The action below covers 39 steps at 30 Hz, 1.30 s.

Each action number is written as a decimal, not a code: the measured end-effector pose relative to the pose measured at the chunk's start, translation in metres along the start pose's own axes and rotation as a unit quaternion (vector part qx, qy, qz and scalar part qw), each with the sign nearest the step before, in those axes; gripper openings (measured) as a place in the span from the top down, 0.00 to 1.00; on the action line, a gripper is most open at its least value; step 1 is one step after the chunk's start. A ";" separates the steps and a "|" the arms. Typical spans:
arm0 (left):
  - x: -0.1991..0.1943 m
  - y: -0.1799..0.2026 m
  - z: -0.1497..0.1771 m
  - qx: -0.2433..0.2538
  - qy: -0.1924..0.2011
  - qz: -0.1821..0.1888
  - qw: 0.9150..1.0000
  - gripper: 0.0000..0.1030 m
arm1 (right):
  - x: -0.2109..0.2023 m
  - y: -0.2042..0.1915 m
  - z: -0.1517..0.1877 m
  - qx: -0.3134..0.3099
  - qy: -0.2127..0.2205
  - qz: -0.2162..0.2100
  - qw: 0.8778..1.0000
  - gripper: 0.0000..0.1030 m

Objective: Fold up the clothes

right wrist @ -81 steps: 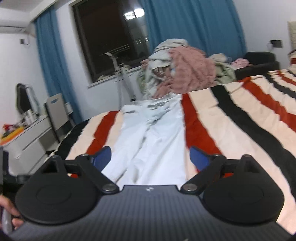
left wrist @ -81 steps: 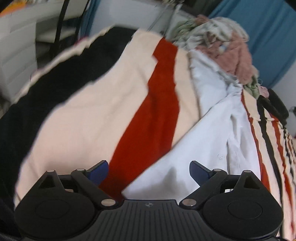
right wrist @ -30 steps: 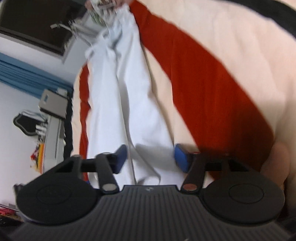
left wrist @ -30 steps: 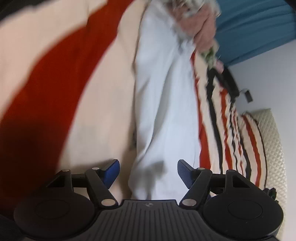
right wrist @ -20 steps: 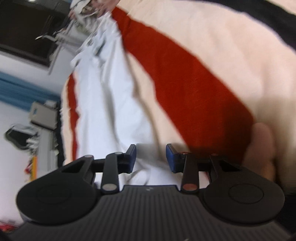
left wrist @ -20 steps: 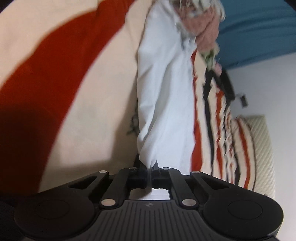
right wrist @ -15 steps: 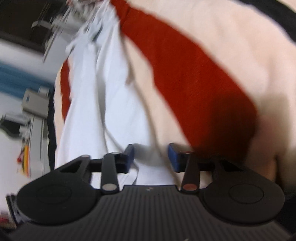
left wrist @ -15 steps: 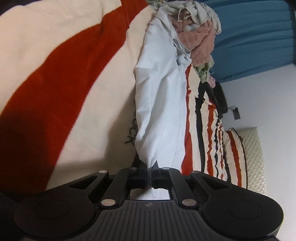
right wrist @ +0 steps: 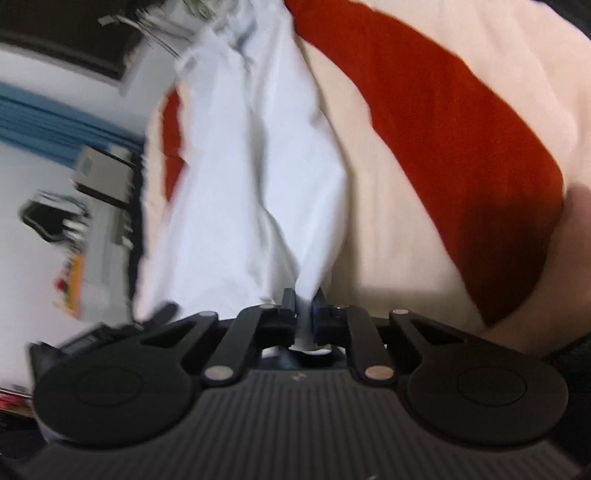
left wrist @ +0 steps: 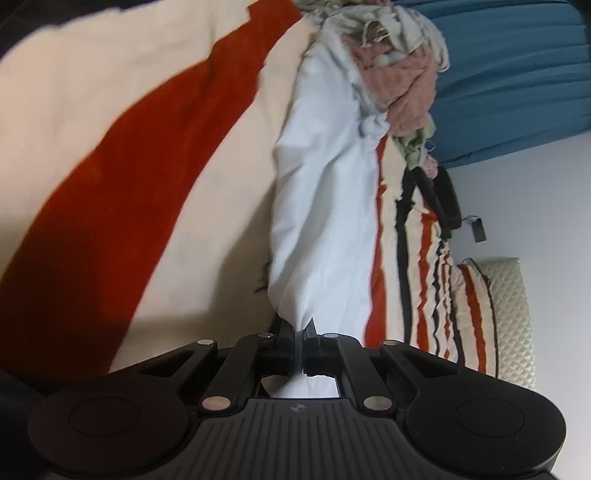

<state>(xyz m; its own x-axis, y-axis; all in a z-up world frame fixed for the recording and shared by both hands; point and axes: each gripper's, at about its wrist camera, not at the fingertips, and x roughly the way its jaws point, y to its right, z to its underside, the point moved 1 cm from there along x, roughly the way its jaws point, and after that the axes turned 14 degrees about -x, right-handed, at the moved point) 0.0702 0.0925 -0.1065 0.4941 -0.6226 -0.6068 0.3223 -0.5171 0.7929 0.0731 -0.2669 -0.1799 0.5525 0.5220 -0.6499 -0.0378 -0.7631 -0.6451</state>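
Note:
A white garment [left wrist: 325, 206] lies lengthwise on a bed with a cream, red and black striped cover [left wrist: 122, 177]. My left gripper [left wrist: 299, 341] is shut on one near corner of the garment, the cloth bunched between its pads and drawn taut away from me. In the right wrist view the same white garment [right wrist: 258, 177] runs up the bed, and my right gripper [right wrist: 303, 308] is shut on its other near corner, the fabric pinched into a peak just above the fingers.
A heap of pink and pale clothes [left wrist: 395, 62] sits at the garment's far end, before a blue curtain [left wrist: 517, 74]. A quilted headboard [left wrist: 513, 317] stands at the right. The right wrist view shows a dark window [right wrist: 66, 33] and a desk [right wrist: 92, 206].
Both grippers came down from open over the garment's near edge and shut on it, the left first, the right only just now. Both have lifted a little, pulling the cloth taut.

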 end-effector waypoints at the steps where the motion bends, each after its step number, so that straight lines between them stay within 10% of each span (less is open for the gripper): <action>1: -0.006 0.008 -0.002 0.008 0.004 0.006 1.000 0.97 | -0.009 -0.002 -0.004 -0.001 0.022 -0.008 1.000 0.92; 11: -0.094 0.079 0.016 0.072 0.052 0.067 0.994 0.98 | -0.114 -0.065 -0.066 -0.063 0.175 -0.070 0.980 0.93; 21: -0.104 0.020 0.072 0.033 0.022 0.026 0.999 0.98 | -0.117 -0.041 0.002 -0.064 0.132 -0.037 0.988 0.93; 29: -0.044 0.052 -0.014 0.008 0.048 0.001 0.999 0.97 | -0.073 -0.030 -0.051 -0.021 0.139 -0.023 0.990 0.93; 39: 0.073 0.139 -0.140 0.140 0.167 -0.048 0.975 0.97 | 0.046 -0.032 -0.197 -0.036 0.213 0.030 0.976 0.93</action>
<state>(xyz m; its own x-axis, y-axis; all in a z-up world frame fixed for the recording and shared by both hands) 0.2636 0.0576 -0.0329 0.7228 -0.3616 -0.5889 0.1702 -0.7328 0.6588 0.2640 -0.2938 -0.1106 0.8478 0.2818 -0.4492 -0.0301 -0.8202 -0.5712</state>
